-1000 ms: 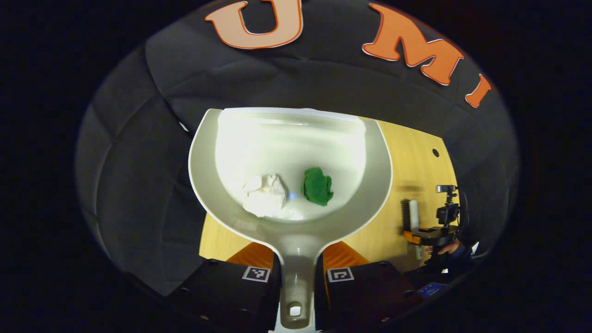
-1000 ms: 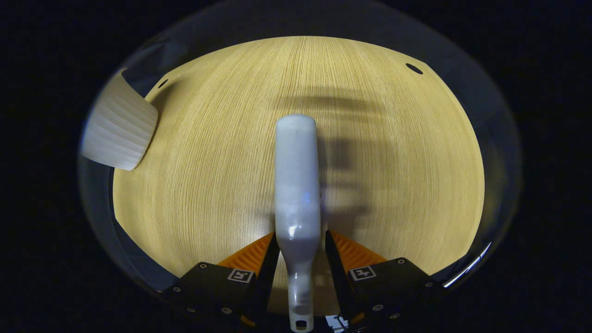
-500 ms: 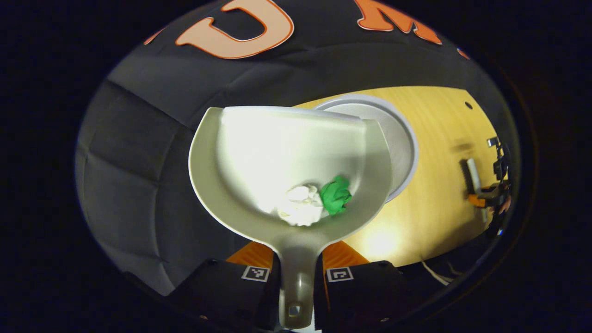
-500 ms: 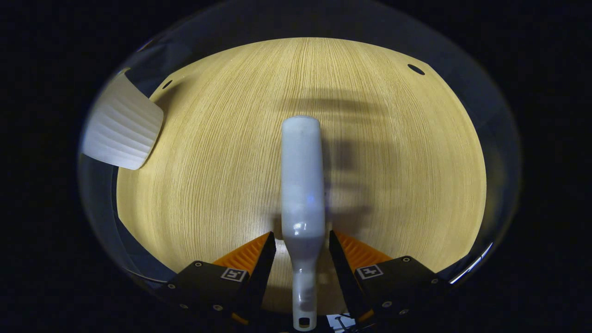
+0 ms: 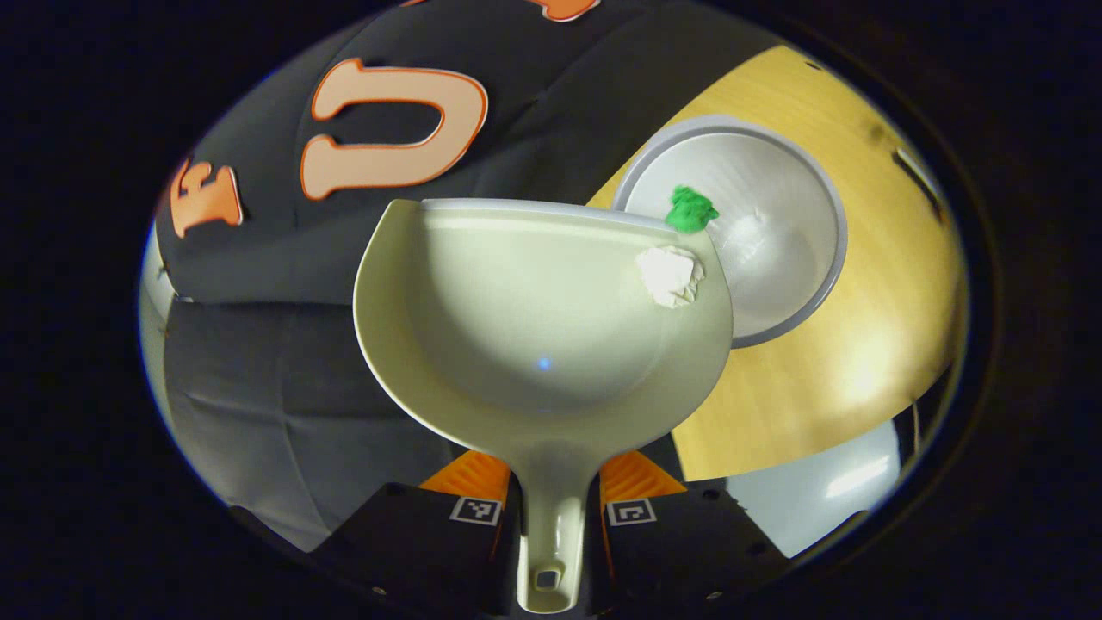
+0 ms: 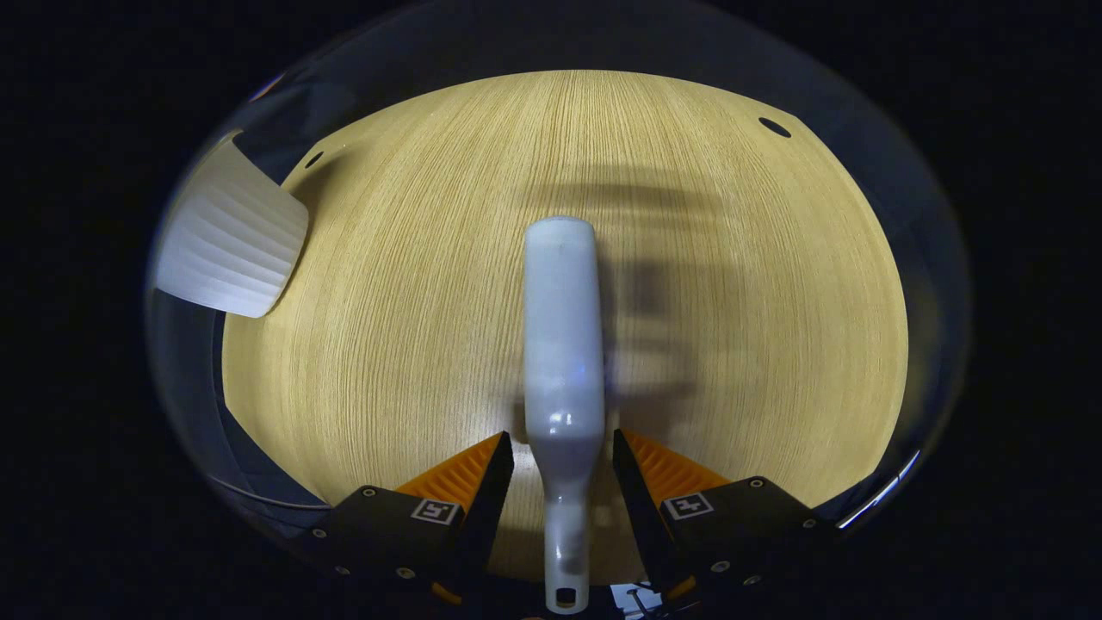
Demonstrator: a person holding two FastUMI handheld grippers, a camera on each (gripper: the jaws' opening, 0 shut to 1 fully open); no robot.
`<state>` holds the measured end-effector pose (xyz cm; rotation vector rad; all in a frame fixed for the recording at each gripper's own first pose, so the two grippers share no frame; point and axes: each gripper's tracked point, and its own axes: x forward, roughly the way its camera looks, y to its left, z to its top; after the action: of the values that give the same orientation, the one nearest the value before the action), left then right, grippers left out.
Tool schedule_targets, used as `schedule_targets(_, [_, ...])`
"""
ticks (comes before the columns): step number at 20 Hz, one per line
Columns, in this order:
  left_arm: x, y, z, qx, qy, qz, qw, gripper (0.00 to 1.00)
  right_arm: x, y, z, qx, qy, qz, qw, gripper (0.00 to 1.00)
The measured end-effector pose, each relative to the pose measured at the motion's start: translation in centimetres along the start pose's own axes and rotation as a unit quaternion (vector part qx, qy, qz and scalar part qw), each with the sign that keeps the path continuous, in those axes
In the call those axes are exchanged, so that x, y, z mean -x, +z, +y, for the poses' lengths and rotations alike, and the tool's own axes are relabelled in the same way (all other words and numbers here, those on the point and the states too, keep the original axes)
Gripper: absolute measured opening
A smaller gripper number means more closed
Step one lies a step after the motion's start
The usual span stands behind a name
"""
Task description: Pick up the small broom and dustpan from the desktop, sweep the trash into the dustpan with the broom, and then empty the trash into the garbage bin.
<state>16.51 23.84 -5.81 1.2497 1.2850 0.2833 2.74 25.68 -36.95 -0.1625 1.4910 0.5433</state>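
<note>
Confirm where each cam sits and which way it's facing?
Left gripper view: rides the left gripper, looking along its fingers over the tipped dustpan toward the bin on the table.
Right gripper view: rides the right gripper, looking down along the broom at the table; its fingers sit beside the handle.
Shared: table and bin.

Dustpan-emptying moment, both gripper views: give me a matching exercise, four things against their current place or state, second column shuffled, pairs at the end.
Things:
1. green scrap
2. white paper wad
3. dustpan
4. broom

Places or states:
A. handle held in the right tongs, above the wooden desktop
B. at the dustpan's lip, on its right corner
C. past the dustpan's lip, over the garbage bin
D. handle clamped in the left tongs, tilted toward the garbage bin

Pairs: 1-C, 2-B, 3-D, 4-A
</note>
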Motion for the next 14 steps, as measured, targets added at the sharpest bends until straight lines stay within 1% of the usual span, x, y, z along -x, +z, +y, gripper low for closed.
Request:
schedule_targets(1, [0.5, 0.6, 0.5, -0.023, 0.023, -0.002, 0.999, 0.30, 0.0, 0.0, 0.1, 0.001, 0.000, 0.000, 1.000, 0.71])
schedule_targets(2, [0.6, 0.8, 0.5, -0.037, 0.036, -0.006, 0.999, 0.30, -0.1, 0.0, 0.1, 0.000, 0.000, -0.001, 1.000, 0.71])
schedule_targets(3, [0.7, 1.1, 0.1, -0.035, 0.036, -0.007, 0.999, 0.30, 0.0, 0.0, 0.1, 0.001, 0.001, -0.001, 1.000, 0.71])
schedule_targets(5, [0.3, 1.3, -0.3, -0.030, 0.020, -0.009, 0.999, 0.30, 0.1, 0.0, 0.1, 0.001, 0.002, 0.000, 1.000, 0.71])
schedule_targets(6, [0.1, 1.3, -0.9, -0.019, 0.011, -0.007, 1.000, 0.30, 0.0, 0.0, 0.1, 0.000, 0.002, -0.001, 1.000, 0.71])
schedule_targets(7, [-0.1, 1.5, -1.3, 0.010, 0.001, -0.012, 1.000, 0.30, 0.0, 0.1, 0.0, -0.001, 0.002, -0.003, 1.000, 0.71])
schedule_targets(8, [-0.1, 1.9, -2.2, 0.048, -0.021, -0.011, 0.999, 0.30, 0.1, 0.1, -0.1, -0.003, 0.002, -0.002, 1.000, 0.71])
schedule_targets(9, [-0.2, 2.5, -3.0, 0.087, -0.047, -0.016, 0.995, 0.30, 0.1, 0.0, 0.0, -0.003, 0.002, -0.002, 1.000, 0.71])
schedule_targets(10, [-0.2, 2.7, -4.2, 0.129, -0.079, -0.016, 0.988, 0.29, 0.1, 0.0, 0.1, -0.002, 0.004, -0.003, 1.000, 0.71])
schedule_targets(12, [-0.2, 4.5, -6.2, 0.206, -0.131, -0.025, 0.969, 0.29, 0.2, 0.1, -0.1, -0.001, 0.005, -0.002, 1.000, 0.71])
schedule_targets(14, [-0.1, 6.3, -7.4, 0.256, -0.171, -0.039, 0.951, 0.30, 0.2, 0.0, 0.0, -0.002, 0.004, -0.001, 1.000, 0.71])
